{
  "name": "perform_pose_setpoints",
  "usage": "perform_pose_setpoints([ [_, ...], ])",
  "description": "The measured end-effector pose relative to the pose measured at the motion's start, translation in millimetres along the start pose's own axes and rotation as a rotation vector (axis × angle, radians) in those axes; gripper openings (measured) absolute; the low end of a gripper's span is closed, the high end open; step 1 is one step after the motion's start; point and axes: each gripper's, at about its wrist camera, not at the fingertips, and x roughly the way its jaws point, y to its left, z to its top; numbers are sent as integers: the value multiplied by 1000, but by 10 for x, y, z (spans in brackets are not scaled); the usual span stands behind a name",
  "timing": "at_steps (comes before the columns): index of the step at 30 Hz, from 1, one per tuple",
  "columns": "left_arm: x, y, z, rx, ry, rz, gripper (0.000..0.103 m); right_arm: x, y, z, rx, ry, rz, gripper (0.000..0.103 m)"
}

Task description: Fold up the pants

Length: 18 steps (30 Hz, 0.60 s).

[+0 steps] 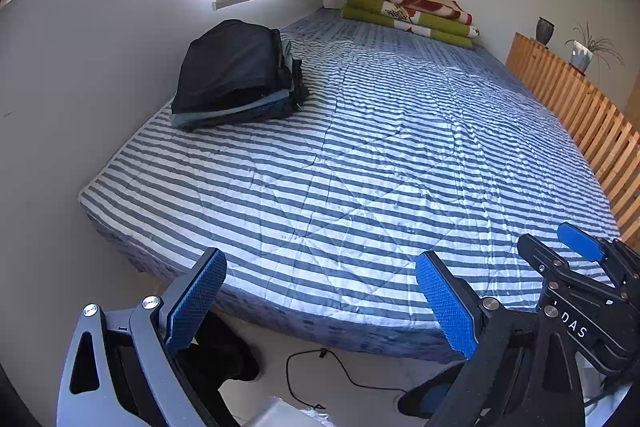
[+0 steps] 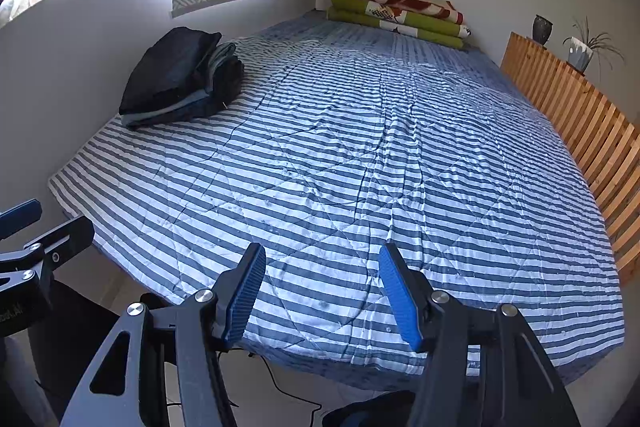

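Pants lie folded in a dark stack at the upper left of the frame, against the wall, well apart from both grippers. Left gripper jaws are spread wide, holding nothing. Right gripper jaws stand apart, empty too. Both hover over the near edge of the striped bed. Folded blankets sit at the far end; a wooden rail runs along the right.

White letters "DAS" on the black body of the right gripper, seen from the left wrist.
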Motion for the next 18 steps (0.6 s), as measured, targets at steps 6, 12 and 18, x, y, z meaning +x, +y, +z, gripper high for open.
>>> perform_pose_setpoints([
  [6,1,8,-1,-2,0,0,97,-1,16,1,0,4,1,55],
  [12,4,-2,-7,2,3,-6,97,0,12,-4,1,5,0,55],
  [18,-6,-2,-16,2,2,-8,97,5,18,-12,2,8,-1,55],
])
